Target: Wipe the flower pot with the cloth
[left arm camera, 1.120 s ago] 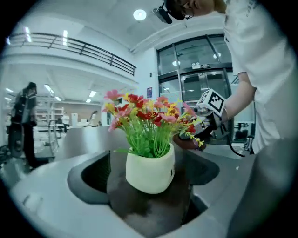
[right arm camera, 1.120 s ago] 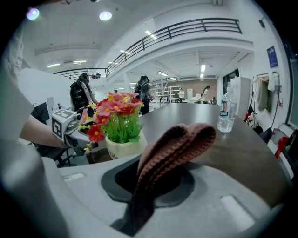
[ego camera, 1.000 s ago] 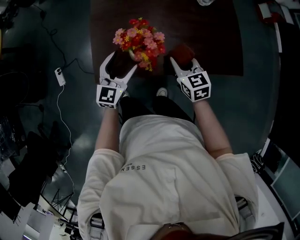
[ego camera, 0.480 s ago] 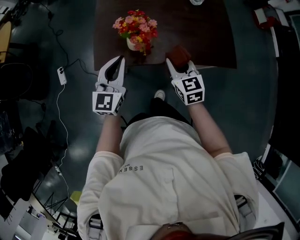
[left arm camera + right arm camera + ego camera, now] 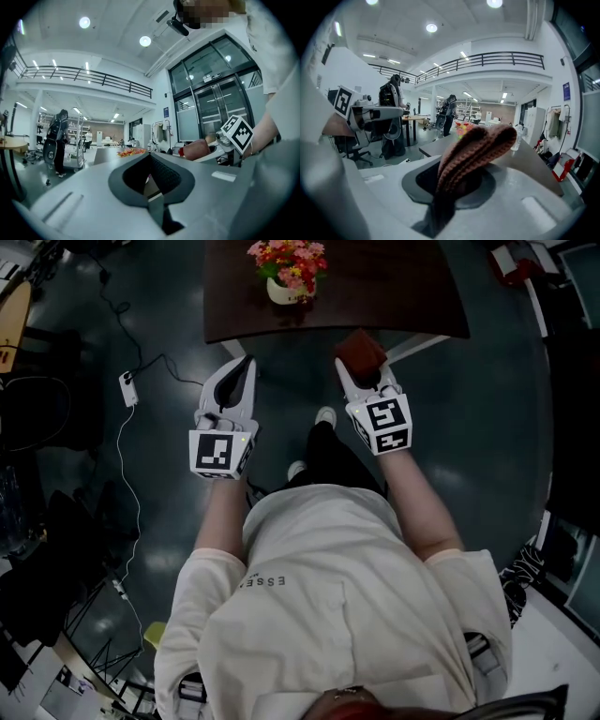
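Observation:
A white flower pot [image 5: 280,292] with pink, red and yellow flowers [image 5: 289,257] stands on the dark brown table [image 5: 375,296] at the top of the head view. Both grippers hang over the floor, short of the table's near edge. My left gripper [image 5: 247,362] is shut with nothing between its jaws; its own view shows the closed jaws [image 5: 150,159] and the flowers [image 5: 130,152] far off. My right gripper [image 5: 361,360] is shut on a reddish-brown knitted cloth [image 5: 360,349], which bulges out of the jaws [image 5: 474,152]. The flowers [image 5: 463,127] lie beyond it.
A white cable with a small white box [image 5: 125,390] runs over the dark floor at left. My shoes [image 5: 325,416] show below the table edge. People [image 5: 393,117] stand by desks and a cart [image 5: 75,150] in the hall. A bottle [image 5: 516,136] stands on the table.
The left jaws, open wide beside the pot a second ago, have shut empty. Both grippers have drawn back from the table toward the body, the right still holding the cloth. The pot stays put.

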A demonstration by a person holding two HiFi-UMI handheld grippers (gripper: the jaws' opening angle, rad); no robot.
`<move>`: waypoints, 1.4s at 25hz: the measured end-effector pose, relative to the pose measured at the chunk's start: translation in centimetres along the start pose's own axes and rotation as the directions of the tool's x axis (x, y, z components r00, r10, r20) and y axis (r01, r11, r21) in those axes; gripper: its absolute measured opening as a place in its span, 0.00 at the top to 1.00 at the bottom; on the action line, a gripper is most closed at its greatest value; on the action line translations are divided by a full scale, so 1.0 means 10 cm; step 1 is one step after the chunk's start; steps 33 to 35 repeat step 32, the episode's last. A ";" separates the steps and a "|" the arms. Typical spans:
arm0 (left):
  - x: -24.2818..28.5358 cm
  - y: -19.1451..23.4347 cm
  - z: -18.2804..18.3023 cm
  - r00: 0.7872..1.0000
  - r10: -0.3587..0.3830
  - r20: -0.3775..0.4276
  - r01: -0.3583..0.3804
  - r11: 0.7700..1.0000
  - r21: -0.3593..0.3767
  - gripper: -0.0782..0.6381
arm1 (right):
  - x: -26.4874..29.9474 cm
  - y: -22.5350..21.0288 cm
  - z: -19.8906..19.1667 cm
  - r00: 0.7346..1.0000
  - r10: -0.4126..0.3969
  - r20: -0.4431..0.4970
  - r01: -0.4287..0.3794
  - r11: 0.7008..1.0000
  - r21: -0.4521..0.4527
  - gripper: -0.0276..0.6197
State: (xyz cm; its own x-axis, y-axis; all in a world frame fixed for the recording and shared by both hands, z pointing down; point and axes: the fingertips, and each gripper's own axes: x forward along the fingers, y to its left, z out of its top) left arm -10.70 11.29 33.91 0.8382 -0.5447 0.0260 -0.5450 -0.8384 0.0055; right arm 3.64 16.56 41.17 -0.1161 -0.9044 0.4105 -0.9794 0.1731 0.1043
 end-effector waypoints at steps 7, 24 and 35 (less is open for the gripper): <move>-0.55 -0.22 0.03 1.000 0.014 -0.004 -0.014 0.999 -0.040 0.87 | -0.52 0.49 -0.07 1.000 -0.013 0.012 0.012 1.000 0.011 0.89; -1.01 -0.46 0.13 0.998 -0.019 0.060 0.024 0.996 -0.085 0.87 | -0.92 0.95 -0.20 1.000 -0.009 0.020 0.010 1.000 -0.018 0.89; -1.15 -0.69 0.19 0.992 -0.112 0.065 0.115 0.992 -0.047 0.87 | -1.05 1.05 -0.20 0.999 -0.002 0.040 0.003 1.000 -0.031 0.89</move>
